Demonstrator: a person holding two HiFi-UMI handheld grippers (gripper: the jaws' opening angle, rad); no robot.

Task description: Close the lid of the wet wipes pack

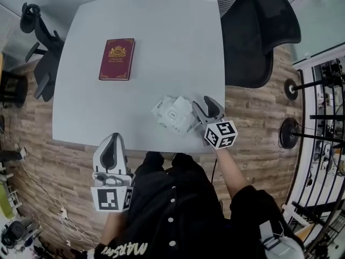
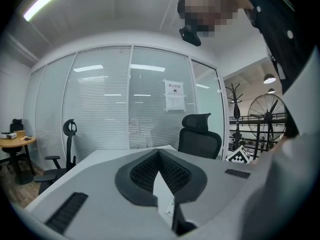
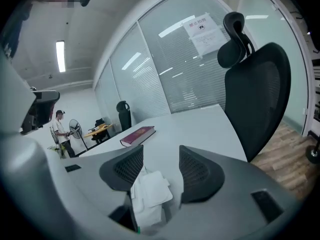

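Observation:
The white wet wipes pack point(image 1: 172, 115) lies near the front right edge of the grey table point(image 1: 161, 31). In the right gripper view the pack point(image 3: 149, 194) shows low between the jaws, with a white flap standing up on its top. My right gripper point(image 1: 205, 107) is just to the pack's right, over the table; its jaws point(image 3: 161, 156) are apart and do not press on anything. My left gripper point(image 1: 111, 144) is held off the table's front edge, to the left of the pack. Its pads meet at the tips point(image 2: 159, 151), with nothing between them.
A dark red book point(image 1: 116, 59) lies on the left part of the table. A black mesh office chair point(image 1: 259, 31) stands at the table's right side, and another dark chair point(image 1: 40, 53) at its left. The floor is wood planks.

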